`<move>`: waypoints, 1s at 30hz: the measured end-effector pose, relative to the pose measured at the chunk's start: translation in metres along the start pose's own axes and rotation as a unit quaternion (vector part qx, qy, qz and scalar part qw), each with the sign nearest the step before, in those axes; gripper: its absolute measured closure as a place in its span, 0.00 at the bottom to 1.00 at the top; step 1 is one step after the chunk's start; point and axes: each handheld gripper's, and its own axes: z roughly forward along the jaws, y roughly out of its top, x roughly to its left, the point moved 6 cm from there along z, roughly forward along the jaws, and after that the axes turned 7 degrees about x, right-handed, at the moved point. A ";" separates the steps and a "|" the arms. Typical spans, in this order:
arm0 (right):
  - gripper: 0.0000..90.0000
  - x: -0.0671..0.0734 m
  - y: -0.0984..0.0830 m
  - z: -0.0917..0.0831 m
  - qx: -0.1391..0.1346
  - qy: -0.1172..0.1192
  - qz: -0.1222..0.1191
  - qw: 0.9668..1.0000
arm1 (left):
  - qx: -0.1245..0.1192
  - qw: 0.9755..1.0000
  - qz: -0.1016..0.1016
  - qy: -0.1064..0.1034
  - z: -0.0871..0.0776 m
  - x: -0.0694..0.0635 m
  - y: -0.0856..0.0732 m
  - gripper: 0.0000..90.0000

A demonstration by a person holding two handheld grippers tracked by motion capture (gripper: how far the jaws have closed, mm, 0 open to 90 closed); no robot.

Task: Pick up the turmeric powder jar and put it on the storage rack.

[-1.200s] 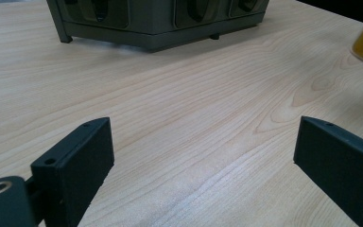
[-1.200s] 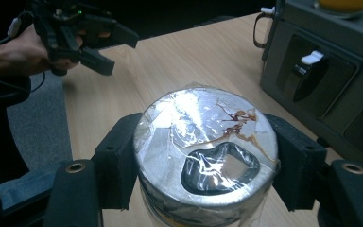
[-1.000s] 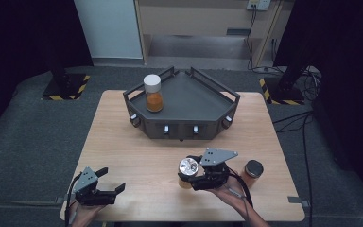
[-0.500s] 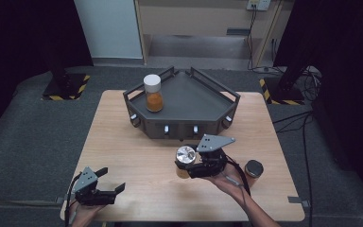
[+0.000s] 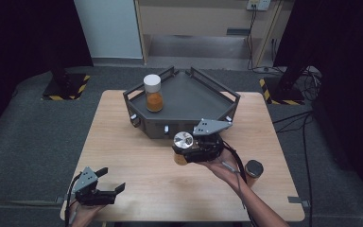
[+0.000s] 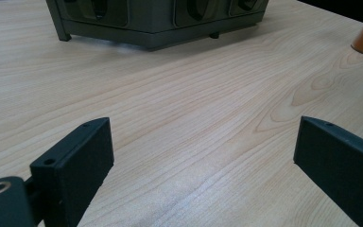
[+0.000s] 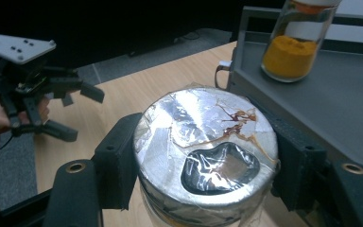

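I see a dark room with grey carpet around a light wooden desk (image 5: 137,142), black curtains on both sides and a pale wall panel at the back. At the far middle of the desk sits a dark grey angular tray (image 5: 208,101) with raised rails, and a jar of orange powder (image 5: 152,92) with a white cap stands upright on the tray's left part. My right gripper (image 5: 199,147) sits just in front of the tray's near wall, its jaws closed around a foil-sealed jar (image 5: 183,144). In the right gripper view the jaws press on either side of that jar (image 7: 207,156), whose silver foil top is torn, with a dark hole and brown streaks; the tray's edge (image 7: 312,94) lies just beside it and the powder jar (image 7: 298,40) stands beyond on the tray floor. I cannot tell whether the held jar touches the desk. A small brown container with a dark lid (image 5: 254,171) stands on the desk near my right forearm, towards the right edge. My left gripper (image 5: 105,191) rests low at the near left corner of the desk, well apart from everything else, its jaws spread wide with only bare wood (image 6: 189,123) between them; the tray's base (image 6: 156,21) shows far ahead in the left gripper view.
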 end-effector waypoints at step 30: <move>0.38 -0.047 0.048 0.021 0.000 -0.065 0.035 0.997 | 0.003 1.000 -0.001 -0.001 0.001 0.001 0.000 0.06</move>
